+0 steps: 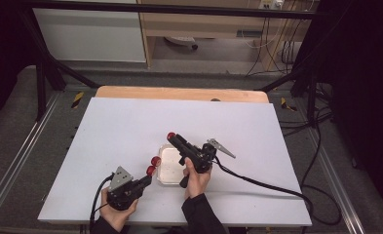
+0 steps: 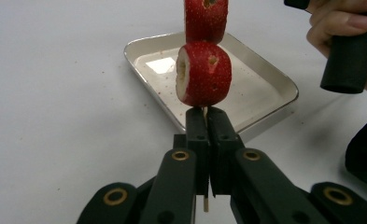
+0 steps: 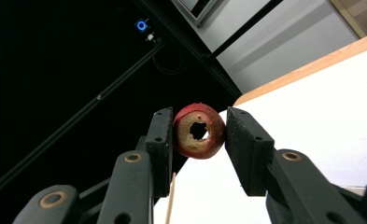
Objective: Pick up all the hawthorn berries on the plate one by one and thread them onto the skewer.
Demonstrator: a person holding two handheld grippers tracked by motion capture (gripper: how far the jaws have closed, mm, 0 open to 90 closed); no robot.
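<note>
Nearest the person, the left tool is clamping a thin wooden skewer upright-ish, keeping its two threaded strawberry pieces steady over the metal tray, likely to catch juice. Farther out, the right tool is pinching a third cored strawberry slice, lifted above the white surface, its hole presumably being lined up for threading.
</note>
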